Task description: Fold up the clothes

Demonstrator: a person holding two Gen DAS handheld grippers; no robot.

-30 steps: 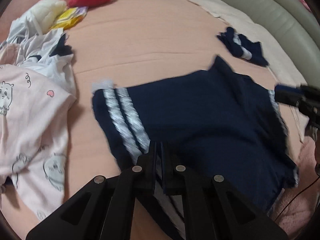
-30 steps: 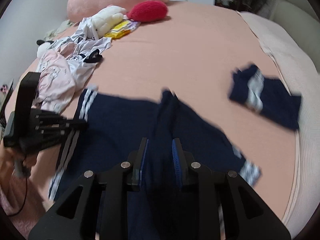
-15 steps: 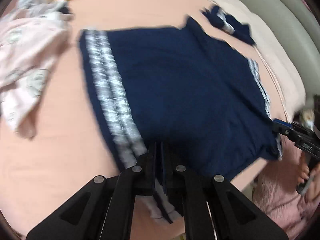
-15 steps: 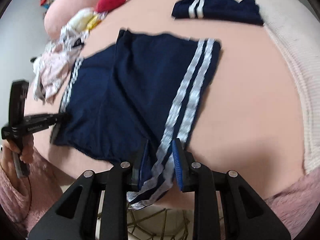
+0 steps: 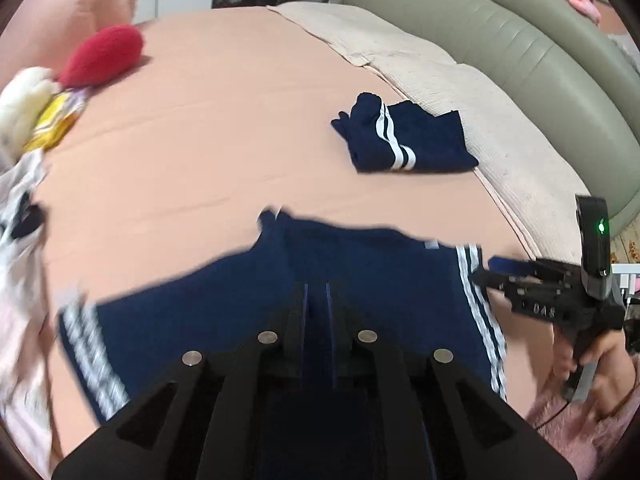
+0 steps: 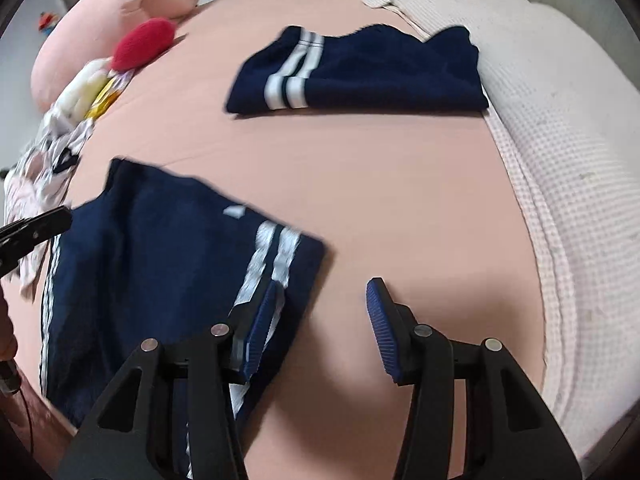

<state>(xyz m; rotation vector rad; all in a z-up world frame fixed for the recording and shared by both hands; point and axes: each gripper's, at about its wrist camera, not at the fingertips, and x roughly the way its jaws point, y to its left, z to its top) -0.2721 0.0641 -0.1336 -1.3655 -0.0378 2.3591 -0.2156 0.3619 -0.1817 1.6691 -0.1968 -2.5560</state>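
Note:
Navy shorts with white side stripes point(image 5: 360, 280) point(image 6: 152, 248) lie spread on the pink sheet point(image 5: 208, 152). My left gripper point(image 5: 317, 292) hangs over their near edge, its jaws opening by a narrow gap with navy cloth showing in it. In the right wrist view the left gripper point(image 6: 40, 220) pokes in at the left edge. My right gripper point(image 6: 325, 284) is opening wide. Its left finger lies over the striped edge and mostly bare sheet shows between the pads. From the left wrist view the right gripper point(image 5: 496, 268) sits beside the right stripe, held by a hand point(image 5: 596, 356).
A folded navy garment with white stripes point(image 5: 404, 140) point(image 6: 360, 72) rests near the cream blanket point(image 5: 460, 92) point(image 6: 560, 140). A pile of pale clothes point(image 5: 16, 200) point(image 6: 48, 160), a red plush point(image 5: 102, 54) point(image 6: 144, 42) and a pink pillow point(image 6: 120, 0) lie at the far left. A green padded headboard point(image 5: 520, 40) runs behind.
The shorts have come down flat onto the sheet. My right gripper has opened and let go of the striped edge. The left gripper's gap has widened slightly.

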